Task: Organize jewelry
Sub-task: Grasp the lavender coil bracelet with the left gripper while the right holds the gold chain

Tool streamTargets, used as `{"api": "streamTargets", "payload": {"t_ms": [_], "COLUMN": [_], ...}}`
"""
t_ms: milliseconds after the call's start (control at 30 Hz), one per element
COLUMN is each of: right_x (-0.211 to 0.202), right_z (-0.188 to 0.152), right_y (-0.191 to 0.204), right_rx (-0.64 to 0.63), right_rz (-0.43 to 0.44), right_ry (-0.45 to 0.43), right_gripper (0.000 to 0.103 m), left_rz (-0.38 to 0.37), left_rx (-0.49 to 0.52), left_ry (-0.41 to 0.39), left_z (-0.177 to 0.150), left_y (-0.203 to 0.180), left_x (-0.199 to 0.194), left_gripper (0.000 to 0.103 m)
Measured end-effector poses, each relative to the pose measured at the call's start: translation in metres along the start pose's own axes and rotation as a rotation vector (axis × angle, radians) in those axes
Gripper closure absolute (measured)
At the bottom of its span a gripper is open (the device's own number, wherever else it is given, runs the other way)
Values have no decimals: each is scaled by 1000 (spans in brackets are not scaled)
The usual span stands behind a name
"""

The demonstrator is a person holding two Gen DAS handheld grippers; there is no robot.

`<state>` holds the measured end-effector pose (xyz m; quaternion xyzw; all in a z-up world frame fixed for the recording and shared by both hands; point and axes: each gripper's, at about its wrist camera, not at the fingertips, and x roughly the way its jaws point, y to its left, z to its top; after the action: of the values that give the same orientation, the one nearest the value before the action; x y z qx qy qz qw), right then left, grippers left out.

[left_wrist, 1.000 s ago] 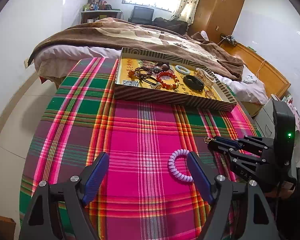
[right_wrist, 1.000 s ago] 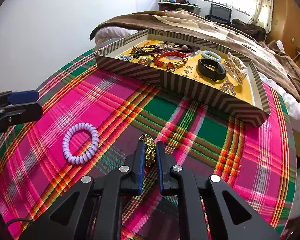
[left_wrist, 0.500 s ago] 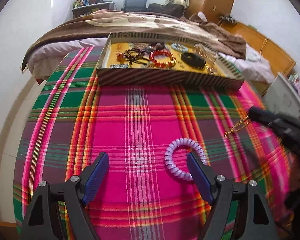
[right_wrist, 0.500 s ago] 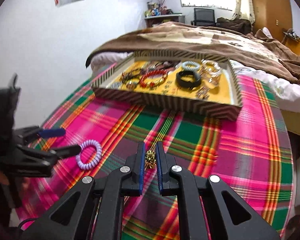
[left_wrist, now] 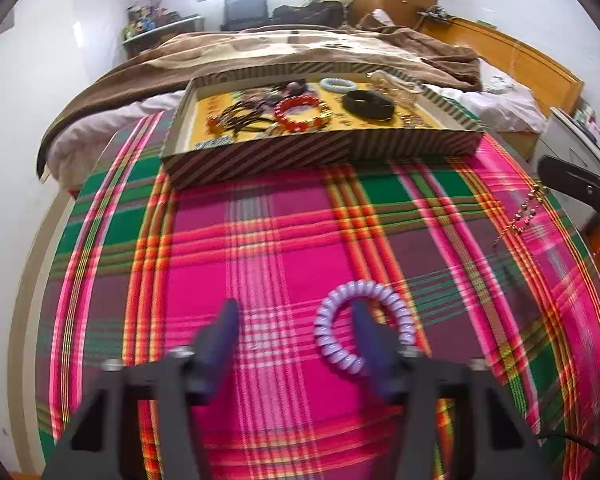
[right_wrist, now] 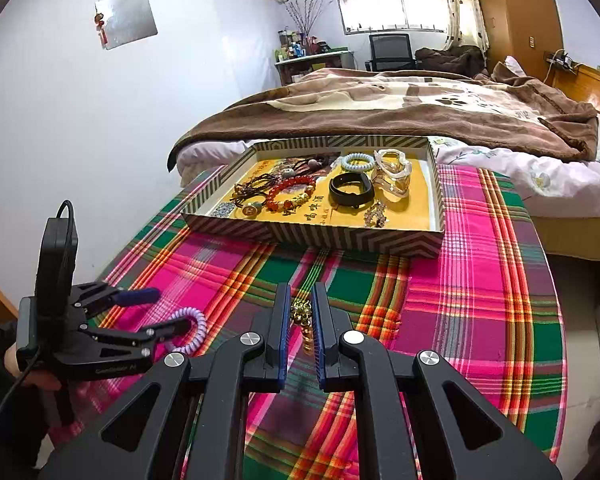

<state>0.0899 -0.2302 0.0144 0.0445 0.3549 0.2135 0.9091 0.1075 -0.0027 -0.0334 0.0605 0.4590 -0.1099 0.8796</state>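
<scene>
Left wrist view: your left claw [left_wrist: 294, 326] has just been closing, its jaws still apart on the plaid counter [left_wrist: 260, 240], one finger poking through the lilac coil [left_wrist: 364, 326] and nothing pinched. Beyond the coil sits the striped tray [left_wrist: 260, 160] with bracelets in it. To the coil's right your other claw dangles a gold chain [left_wrist: 526, 212].

Right wrist view: your right claw [right_wrist: 301, 322] is clamped on the chain [right_wrist: 302, 312], lifted off the counter [right_wrist: 480, 300] short of the tray [right_wrist: 320, 238]. Left of the chain, the left claw [right_wrist: 168, 310] straddles the coil's [right_wrist: 192, 330] rim.
</scene>
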Motion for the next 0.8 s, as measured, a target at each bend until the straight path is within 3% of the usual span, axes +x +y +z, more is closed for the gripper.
{"api": "streamTargets", "payload": {"t_ms": [167, 433, 800], "right_x": [-3, -9, -23], "right_z": [-2, -1, 8], "right_y": [-1, -3, 3], "right_rx": [5, 18, 10], "right_rz": [6, -2, -7], "right_ry": [-7, -21, -57], "right_gripper": [93, 93, 93], "left_rz": [-8, -28, -29], "left_rx": [25, 0, -5], "left_ry": [-4, -16, -106], "left_z": [1, 1, 21], "left_y": [-6, -5, -3], "left_x": [-2, -8, -43], "left_gripper": [93, 94, 94]}}
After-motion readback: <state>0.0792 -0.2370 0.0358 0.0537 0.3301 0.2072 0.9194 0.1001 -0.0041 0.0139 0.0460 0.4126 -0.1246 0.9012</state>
